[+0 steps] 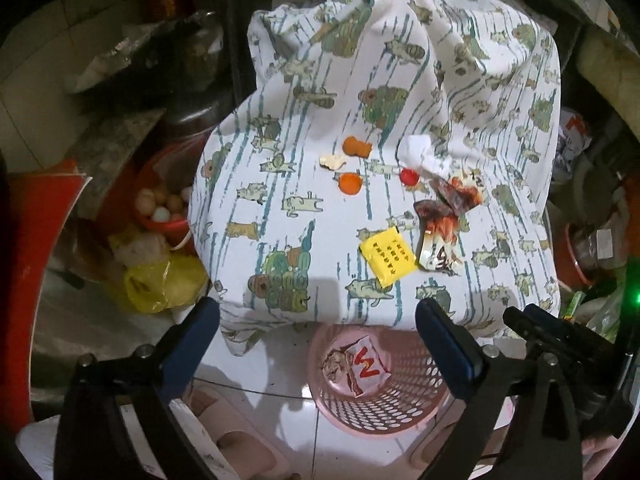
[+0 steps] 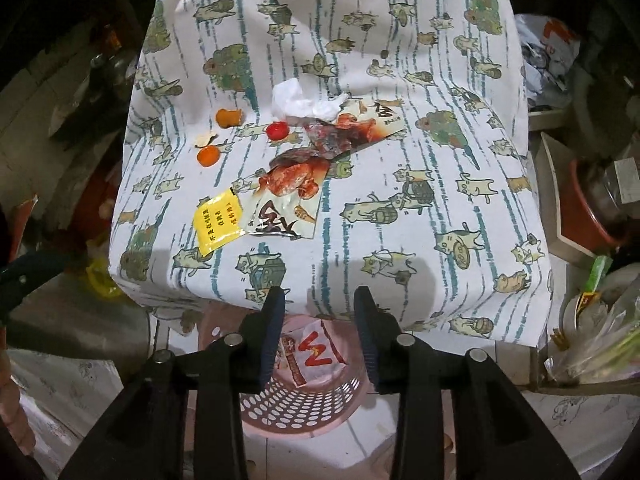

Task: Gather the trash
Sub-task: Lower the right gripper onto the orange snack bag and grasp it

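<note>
Trash lies on a table covered by a cat-print cloth (image 1: 304, 184) (image 2: 400, 184): a yellow sachet (image 1: 387, 256) (image 2: 218, 222), food wrappers (image 1: 438, 232) (image 2: 296, 184), a crumpled white tissue (image 1: 420, 152) (image 2: 304, 102), a red cap (image 1: 409, 176) (image 2: 277, 130) and orange peel pieces (image 1: 350, 183) (image 2: 208, 156). A pink perforated basket (image 1: 404, 400) (image 2: 296, 412) stands on the floor below the table's near edge with a wrapper (image 1: 362, 364) (image 2: 316, 356) inside. My left gripper (image 1: 318, 332) is open and empty above the basket. My right gripper (image 2: 320, 312) is open and empty over the basket.
A red bucket with eggs (image 1: 164, 204) and a yellow plastic bag (image 1: 160, 284) stand left of the table. Clutter, a red bowl (image 2: 592, 204) and bags (image 2: 592, 344) crowd the right side. White tiled floor (image 1: 256, 372) surrounds the basket.
</note>
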The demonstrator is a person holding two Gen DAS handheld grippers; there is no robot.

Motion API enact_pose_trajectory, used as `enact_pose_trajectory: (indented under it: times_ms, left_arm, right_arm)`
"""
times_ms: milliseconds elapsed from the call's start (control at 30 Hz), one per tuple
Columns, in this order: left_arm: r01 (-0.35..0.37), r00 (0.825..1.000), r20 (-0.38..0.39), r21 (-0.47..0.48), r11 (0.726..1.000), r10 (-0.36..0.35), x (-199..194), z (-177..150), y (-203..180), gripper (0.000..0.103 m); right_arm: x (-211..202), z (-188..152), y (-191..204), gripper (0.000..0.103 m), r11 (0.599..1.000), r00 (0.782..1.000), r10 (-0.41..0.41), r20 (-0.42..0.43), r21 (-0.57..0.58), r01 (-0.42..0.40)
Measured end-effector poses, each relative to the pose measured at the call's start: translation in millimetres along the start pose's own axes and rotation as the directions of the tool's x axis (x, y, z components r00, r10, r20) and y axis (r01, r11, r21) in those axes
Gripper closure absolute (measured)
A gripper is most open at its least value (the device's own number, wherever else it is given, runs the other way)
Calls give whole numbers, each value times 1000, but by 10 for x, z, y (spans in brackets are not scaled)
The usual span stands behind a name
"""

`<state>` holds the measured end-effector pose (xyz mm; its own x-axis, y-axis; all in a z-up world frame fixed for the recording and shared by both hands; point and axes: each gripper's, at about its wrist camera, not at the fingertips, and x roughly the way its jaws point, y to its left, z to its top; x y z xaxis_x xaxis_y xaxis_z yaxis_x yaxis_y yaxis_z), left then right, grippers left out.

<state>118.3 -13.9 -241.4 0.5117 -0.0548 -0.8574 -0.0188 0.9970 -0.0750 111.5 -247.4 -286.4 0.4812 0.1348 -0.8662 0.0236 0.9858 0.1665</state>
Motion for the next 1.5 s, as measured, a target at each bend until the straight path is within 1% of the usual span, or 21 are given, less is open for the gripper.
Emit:
enact_pose_trajectory:
  times_ms: [67,100,200,267,300,333,400,467,500,567,667,733,833,900,1000,1100,1167,1233,1333,1400,1500]
  left_arm:
    - [-12,1000,27,-30,999,12,-33,13,43,1]
    - [-32,998,60,-42,999,34,-77,23,59,0]
    - [-70,988,136,-37,997,74,-219,62,54,0]
    - [-46,985,162,-48,998,53,-311,99,71,0]
    - [-38,985,165,-55,998,46,-340,111,88,0]
    - [-32,985,167,-58,998,41,-368,126,99,0]
    - [-34,985,167,-54,998,43,-417,173,91,0]
    - [-16,981,192,-11,1000,18,-521,253,55,0]
    - [-25,980,196,3,1000,24,-548,286,38,0]
    - [-48,978,205,14,999,44,-615,440,18,0]
    - [-17,978,209,7,1000,15,-690,666,22,0]
    - [-37,973,230,18,999,32,-721,783,0,0]
    - [-78,964,256,34,996,67,-704,890,6,0]
    - [-77,967,246,31,997,67,-621,917,56,0]
    - [-51,977,208,-4,999,51,-408,882,184,0]
    - [-29,994,106,-24,999,32,-90,897,262,0]
    - [-15,997,74,-35,999,17,42,932,270,0]
    - [-6,999,54,-35,999,8,155,980,243,0]
    - [-24,1000,7,-36,999,24,331,1000,189,0]
    - [-18,999,-30,-41,999,17,434,997,161,0]
    - [-16,999,-44,-37,999,14,493,999,118,0]
  right_arm:
    - [-46,18,11,60,1000,999,-24,30,-19,24]
    - [-67,21,16,55,999,999,-30,43,-27,31]
    - [-149,64,39,45,998,995,-36,90,-53,40]
    - [-210,96,39,34,998,992,-23,121,-55,30]
    - [-237,109,38,24,998,991,-23,135,-53,31]
    - [-281,128,40,20,998,987,-31,159,-50,39]
    - [-340,177,66,19,996,981,-49,188,-63,62]
    - [-433,281,107,18,991,976,-67,206,-100,89]
    - [-475,338,109,18,991,976,-69,208,-97,90]
    - [-595,449,76,18,995,974,-41,225,-81,61]
    - [-824,630,11,18,997,957,-22,290,-63,42]
    - [-907,748,-7,14,996,946,-30,324,-65,54]
    - [-922,917,-29,14,993,936,-59,346,-76,91]
    - [-884,973,-58,14,993,935,-58,349,-80,91]
    - [-713,961,-119,14,995,944,-55,326,-60,79]
    - [-412,939,-163,14,998,969,-41,243,-39,52]
    - [-218,967,-135,14,998,983,-25,183,-53,35]
    - [-101,989,-105,14,998,989,-21,148,-61,30]
    - [80,1003,-62,14,999,996,16,85,-44,-12]
    - [248,1027,-46,14,998,997,70,21,-2,-70]
    - [513,1059,-24,14,993,992,105,-62,68,-101]
